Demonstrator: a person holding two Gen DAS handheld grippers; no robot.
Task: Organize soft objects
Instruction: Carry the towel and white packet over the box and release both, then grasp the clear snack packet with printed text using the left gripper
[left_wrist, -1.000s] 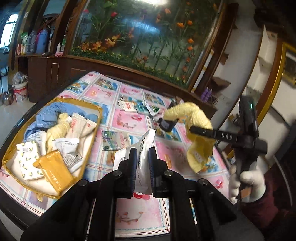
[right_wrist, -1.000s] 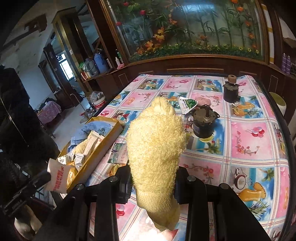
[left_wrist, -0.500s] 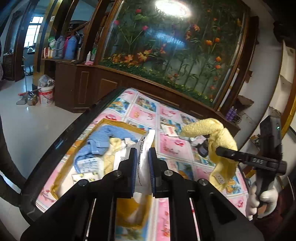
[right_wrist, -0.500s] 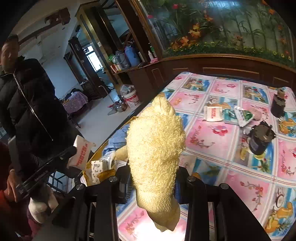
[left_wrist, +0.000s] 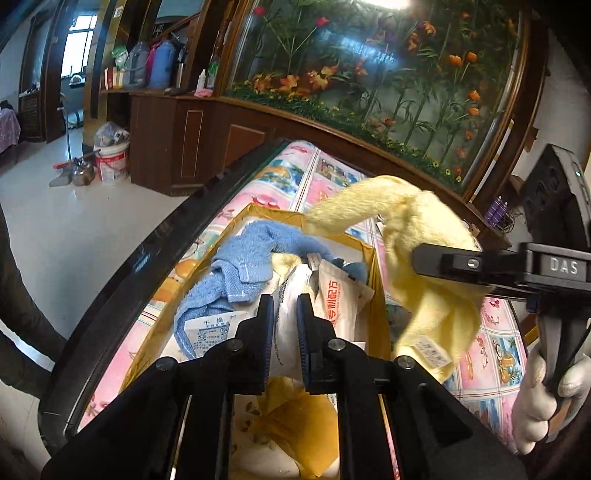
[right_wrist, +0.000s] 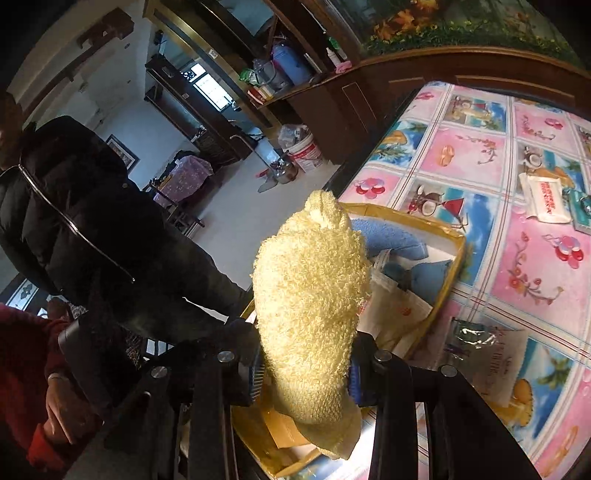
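R gripper has its jaws clamped on the yellow towel, held in the air over the yellow box at the table edge. Towel's long axis runs fwd along the fingers in the R wrist view, top end pointing away from cam toward the box's far corner, lower end hanging below the jaws. From the L wrist view the same towel drapes over the R gripper w/ one tail stretching left over the box, the other drooping down.

L gripper jaws are narrow, pinching a white packet upright, long axis roughly vertical, right above the box interior. Inside box: blue towel, more white packets, w/ print. A gloved hand grips the R gripper's handle.
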